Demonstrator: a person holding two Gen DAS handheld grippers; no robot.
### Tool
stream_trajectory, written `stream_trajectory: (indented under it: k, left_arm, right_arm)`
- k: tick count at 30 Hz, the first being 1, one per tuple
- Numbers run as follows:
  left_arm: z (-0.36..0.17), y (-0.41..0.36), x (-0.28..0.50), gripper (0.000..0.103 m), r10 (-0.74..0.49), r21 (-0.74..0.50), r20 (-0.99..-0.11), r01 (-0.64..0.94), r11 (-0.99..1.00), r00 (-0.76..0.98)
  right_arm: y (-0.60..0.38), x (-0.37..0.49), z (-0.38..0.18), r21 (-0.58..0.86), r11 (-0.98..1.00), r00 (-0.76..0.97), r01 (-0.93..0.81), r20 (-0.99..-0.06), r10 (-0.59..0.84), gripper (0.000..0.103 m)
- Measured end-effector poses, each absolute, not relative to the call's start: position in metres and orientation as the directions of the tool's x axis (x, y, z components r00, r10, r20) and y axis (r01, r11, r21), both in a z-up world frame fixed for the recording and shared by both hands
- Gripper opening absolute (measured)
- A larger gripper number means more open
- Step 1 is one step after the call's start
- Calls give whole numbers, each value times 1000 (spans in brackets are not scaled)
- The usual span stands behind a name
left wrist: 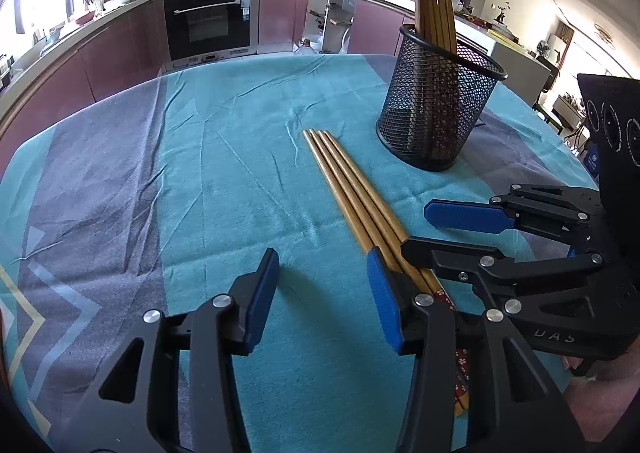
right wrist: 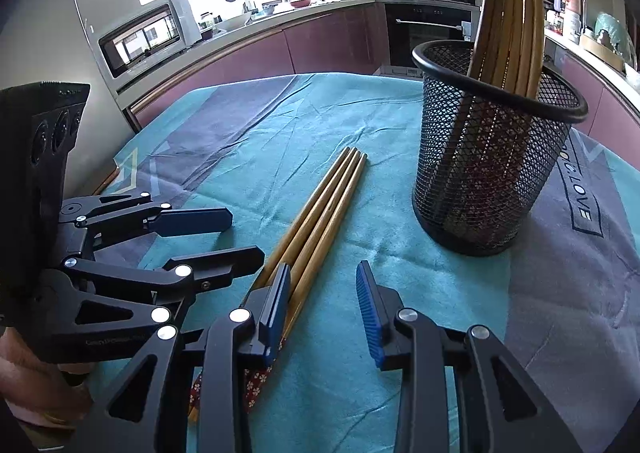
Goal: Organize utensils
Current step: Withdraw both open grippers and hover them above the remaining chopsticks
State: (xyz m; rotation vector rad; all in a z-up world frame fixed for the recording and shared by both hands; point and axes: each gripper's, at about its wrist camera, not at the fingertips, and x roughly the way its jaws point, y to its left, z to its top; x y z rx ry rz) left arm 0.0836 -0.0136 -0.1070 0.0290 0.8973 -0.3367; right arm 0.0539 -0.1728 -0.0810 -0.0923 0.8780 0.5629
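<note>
Several loose wooden chopsticks [left wrist: 348,185] [right wrist: 324,205] lie side by side on the teal tablecloth [left wrist: 224,173], their red flowered ends toward me. A black mesh holder [left wrist: 436,109] [right wrist: 488,173] stands upright beyond them and holds several more chopsticks [left wrist: 434,1]. My left gripper [left wrist: 324,293] [right wrist: 244,237] is open over bare cloth, its right finger against the left side of the bundle. My right gripper [right wrist: 324,305] [left wrist: 416,231] is open too, its left finger lying over the bundle from the other side. Neither pair of pads grips anything.
The cloth is wrinkled, with grey bands at both sides. The table's far edge runs just behind the holder. Beyond it are purple kitchen cabinets, an oven [left wrist: 208,21] and a microwave [right wrist: 148,37]. A person's hand [right wrist: 36,393] grips the left gripper's handle.
</note>
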Motion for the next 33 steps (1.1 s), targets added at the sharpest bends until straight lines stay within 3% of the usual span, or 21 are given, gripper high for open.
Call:
stream_trajectory:
  k: [22,29,33]
  left_arm:
    - [-108,-26,90,46,-294,-112,-775,336,935,560]
    - [-108,-22,92,37,-267,-87,-789,329,940,553]
    - [-106,-15,90,37,-298,-127,-777,325,937,554]
  right_arm:
    - [-182,56,-81,151,856,503,-494,-754,423,32]
    - [-182,56,-80,151,857,503,-493,-754,423,32]
    - [-183,57,-81,152,857,504,-492,-753,423,32]
